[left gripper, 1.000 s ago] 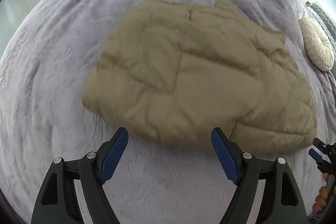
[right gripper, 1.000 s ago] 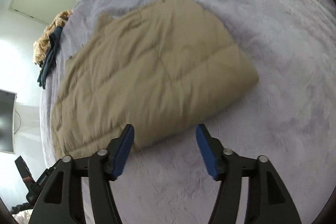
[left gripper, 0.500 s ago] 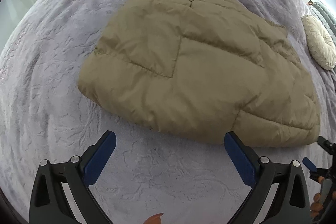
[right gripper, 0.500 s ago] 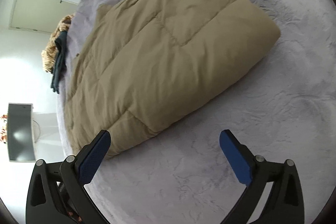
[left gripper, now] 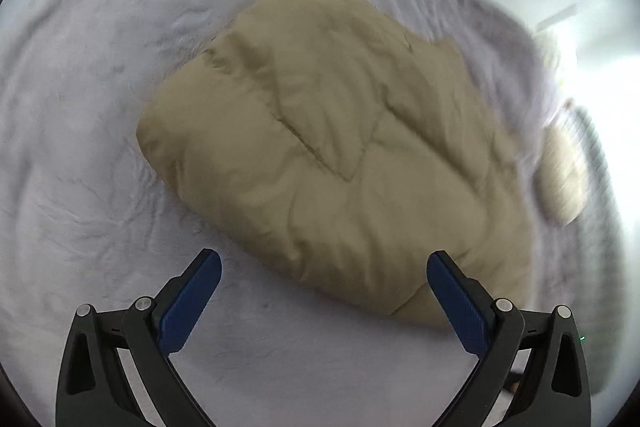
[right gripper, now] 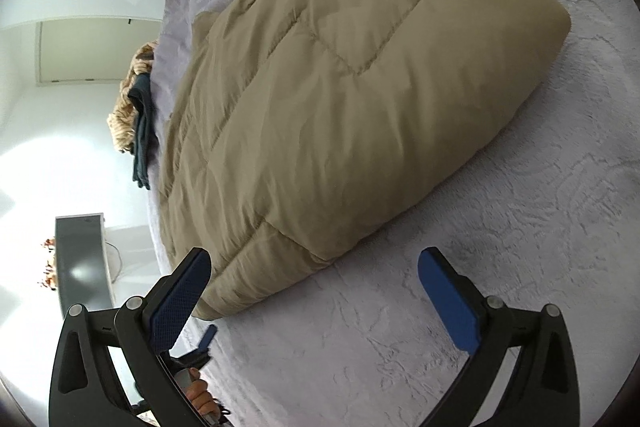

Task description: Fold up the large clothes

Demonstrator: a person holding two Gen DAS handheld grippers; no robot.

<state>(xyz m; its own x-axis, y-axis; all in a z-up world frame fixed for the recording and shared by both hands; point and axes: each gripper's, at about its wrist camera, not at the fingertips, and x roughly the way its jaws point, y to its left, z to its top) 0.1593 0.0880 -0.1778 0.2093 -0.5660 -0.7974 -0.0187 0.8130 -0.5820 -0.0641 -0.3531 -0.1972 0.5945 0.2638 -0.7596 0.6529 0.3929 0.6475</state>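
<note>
A folded tan quilted coat lies puffed up on my bed, on its lilac fleece cover. My left tongs hang spread wide above the cover at the coat's near edge, gripping nothing. My right tongs are also spread wide and empty, over the coat's other near corner. A pile of dark and patterned clothes sits at the bed's far edge. My left hand shows low in the right view.
</note>
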